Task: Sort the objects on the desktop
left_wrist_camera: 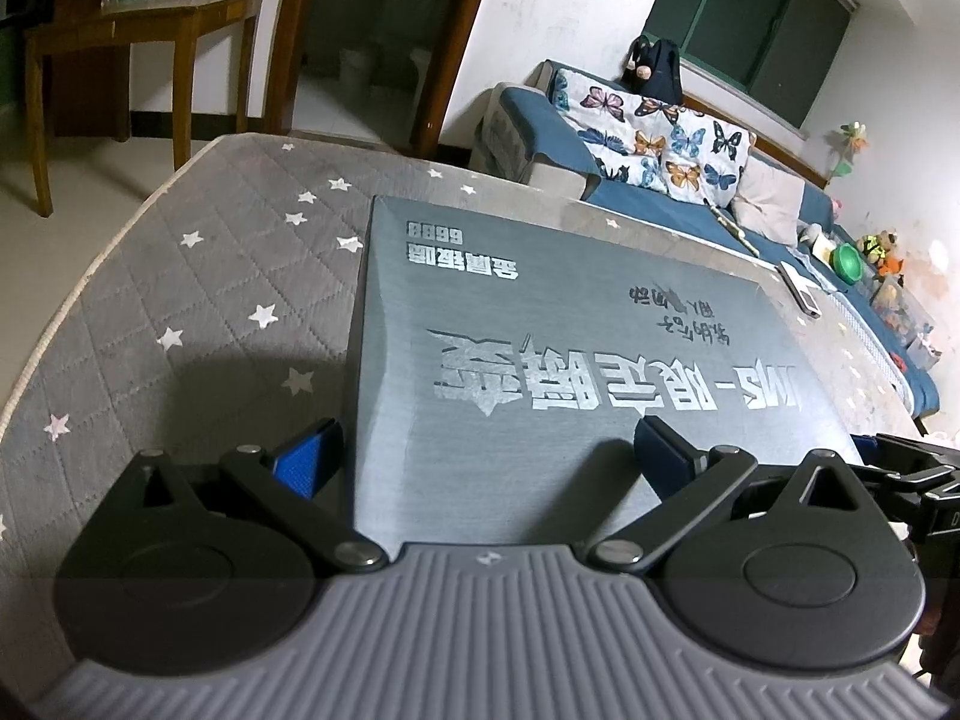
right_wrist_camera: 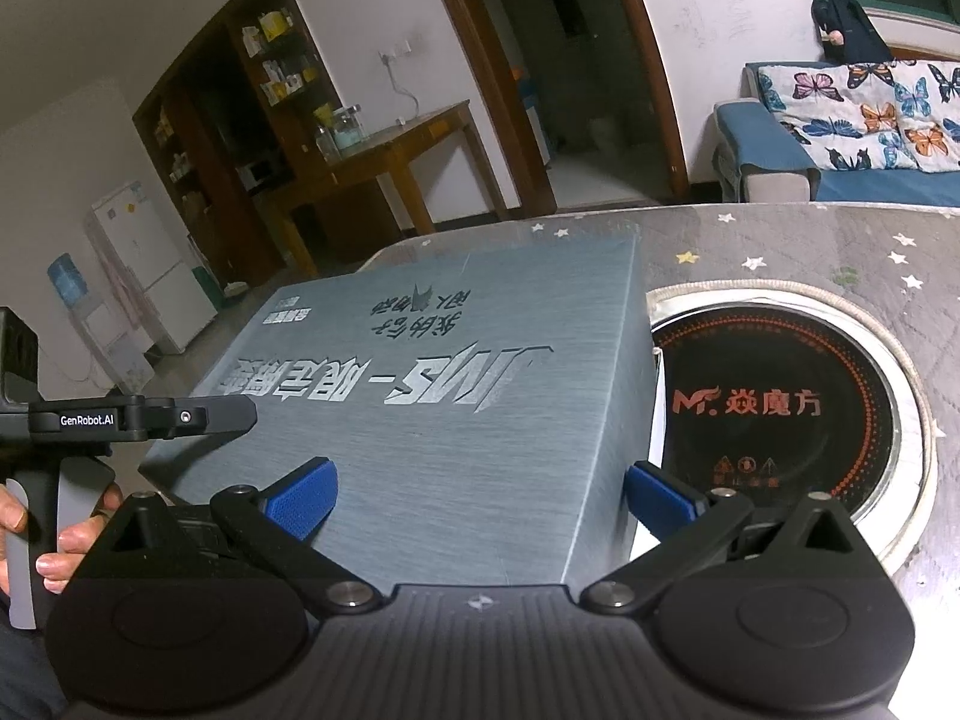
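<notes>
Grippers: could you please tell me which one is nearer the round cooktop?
The right gripper, straddling the grey box edge beside the cooktop; the left gripper straddles the opposite edge.

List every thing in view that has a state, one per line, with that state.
grey box: closed, lying flat on the star-print cover.
left tongs: open, fingers astride the box's near left corner.
right tongs: open, astride the near right corner.
induction cooktop: bare, partly overlapped by the box; whether it is on cannot be told.

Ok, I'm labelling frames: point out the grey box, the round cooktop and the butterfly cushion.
grey box (right_wrist_camera: pixel 456 420): right wrist view, printed lid.
round cooktop (right_wrist_camera: pixel 774 408): right wrist view, black glass centre.
butterfly cushion (left_wrist_camera: pixel 660 144): left wrist view, patterned front.
</notes>
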